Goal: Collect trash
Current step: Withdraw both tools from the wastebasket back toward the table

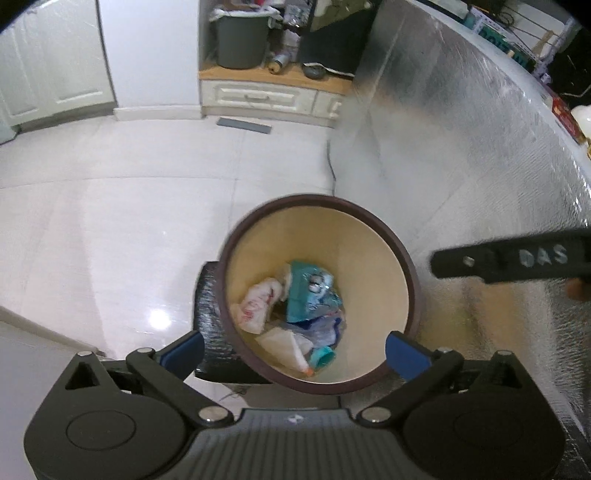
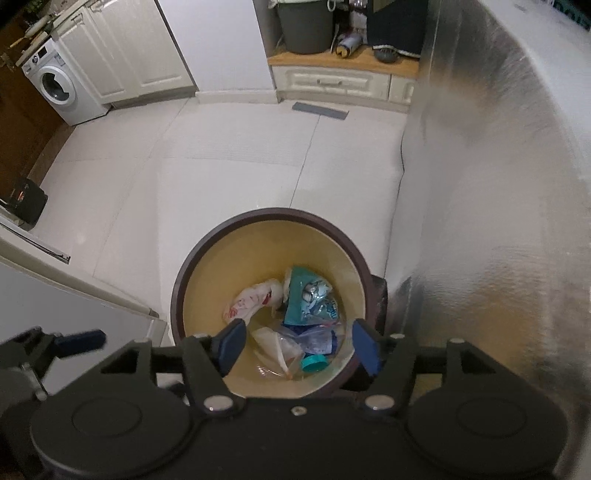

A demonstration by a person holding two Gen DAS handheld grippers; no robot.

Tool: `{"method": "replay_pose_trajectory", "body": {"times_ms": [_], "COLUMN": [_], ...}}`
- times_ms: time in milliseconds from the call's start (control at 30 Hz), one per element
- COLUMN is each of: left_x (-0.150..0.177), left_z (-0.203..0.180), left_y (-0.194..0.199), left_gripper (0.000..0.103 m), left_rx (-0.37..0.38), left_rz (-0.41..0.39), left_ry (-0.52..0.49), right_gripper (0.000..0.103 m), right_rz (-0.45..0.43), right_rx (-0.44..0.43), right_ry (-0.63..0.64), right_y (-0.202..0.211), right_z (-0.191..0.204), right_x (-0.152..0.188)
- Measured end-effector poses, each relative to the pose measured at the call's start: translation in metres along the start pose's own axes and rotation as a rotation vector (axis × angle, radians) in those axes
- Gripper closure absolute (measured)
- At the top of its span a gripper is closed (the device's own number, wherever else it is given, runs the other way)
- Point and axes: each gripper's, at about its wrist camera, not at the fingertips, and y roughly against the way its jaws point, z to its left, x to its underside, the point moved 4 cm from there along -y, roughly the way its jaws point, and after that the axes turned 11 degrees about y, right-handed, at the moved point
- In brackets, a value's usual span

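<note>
A blurred black gripper arm (image 1: 513, 258) enters at three o'clock, cut off by the edge. The waste bin (image 2: 192, 273) rim's six o'clock arc is hidden behind the fingers (image 2: 229, 341). Wrapper (image 2: 310, 301) print is possibly lettering, unreadable.

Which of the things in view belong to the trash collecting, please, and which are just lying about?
Belong to the job:
round bin
teal wrapper
red-printed white wrapper
clear bottle with teal cap
left gripper, open and empty
right gripper, open and empty

Just lying about:
washing machine
grey bucket
grey floor mat
</note>
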Motion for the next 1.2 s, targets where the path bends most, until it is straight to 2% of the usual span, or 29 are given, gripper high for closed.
{"method": "replay_pose_trajectory", "body": {"times_ms": [333,400,500,800,1200], "left_x": [-0.005,-0.002,0.001,0.016,0.035], "left_z": [0.013,0.012,0.010,0.004,-0.007], "left_y": [0.054,0.063,0.075,0.112,0.151], "left_gripper": [0.000,0.000,0.000,0.000,0.000], "left_rx": [-0.009,-0.005,-0.002,0.022,0.012], "left_rz": [-0.078,-0.090,-0.113,-0.199,-0.306], "left_ry": [0.009,0.004,-0.004,0.004,0.000], "right_gripper": [0.023,0.015,0.009,0.008,0.004], "right_rz": [-0.083,-0.097,-0.127,-0.222,-0.315], "right_rx": [0.017,0.014,0.026,0.052,0.061], "right_ry": [0.033,0.043,0.053,0.081,0.093], "right_y": [0.053,0.062,0.076,0.117,0.160], "right_z": [0.006,0.009,0.014,0.023,0.024], "right_x": [0.011,0.014,0.020,0.043,0.073]}}
